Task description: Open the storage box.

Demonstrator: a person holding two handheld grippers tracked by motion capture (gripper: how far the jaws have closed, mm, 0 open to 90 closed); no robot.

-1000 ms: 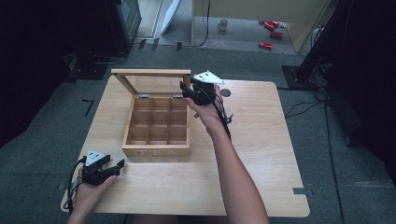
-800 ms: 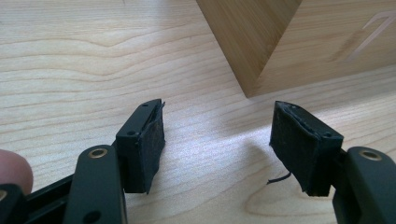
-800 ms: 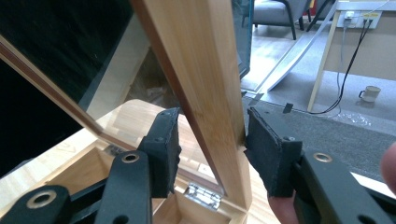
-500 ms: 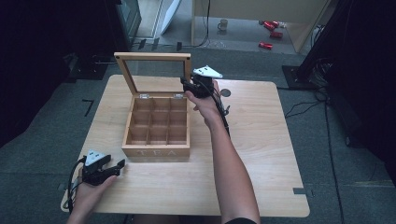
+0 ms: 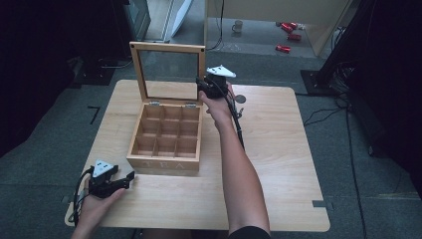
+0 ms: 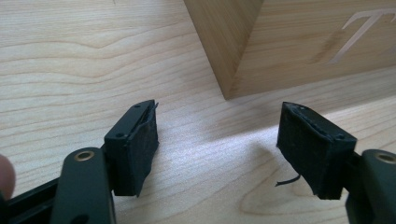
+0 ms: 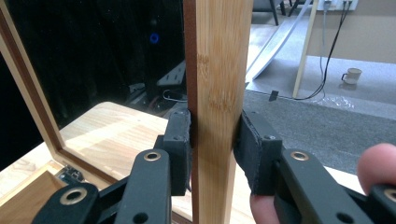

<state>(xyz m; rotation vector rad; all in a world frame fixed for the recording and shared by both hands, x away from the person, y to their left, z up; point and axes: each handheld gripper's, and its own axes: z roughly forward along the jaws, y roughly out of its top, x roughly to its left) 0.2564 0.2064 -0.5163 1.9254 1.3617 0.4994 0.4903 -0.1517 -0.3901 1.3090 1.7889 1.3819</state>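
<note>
**Tea box lid stands upright, pinched at its right edge**

Near the tabletop's (image 5: 278, 164) front-left corner, the left gripper (image 5: 130, 175) lies low in the person's left hand (image 5: 97, 206), just off the front-left corner of the wooden box (image 5: 166, 142). Its fingers (image 6: 135, 147) are spread apart and have just been opening further; between them is only bare wood grain. In the left gripper view the box's corner stands close ahead of them, with part of an engraved letter on the front wall, and nothing touches the pads.

The box sits left of the tabletop's middle, its front wall facing the front edge and bearing carved lettering. Inside, a grid of square compartments is open to view. The lid (image 5: 167, 72), a wooden frame around a clear pane, is hinged at the box's back edge and stands about upright, towards the tabletop's back edge.

At the lid's right side, the right gripper (image 5: 204, 89) is held up in the right hand (image 5: 219, 104), the forearm reaching across the tabletop from the front edge. Its fingers (image 7: 180, 149) have just been closing and now pinch the lid's right-hand frame rail (image 7: 217, 107), one pad on each face of the wood. A small round disc (image 5: 240, 98) lies on the tabletop just right of that hand.
</note>
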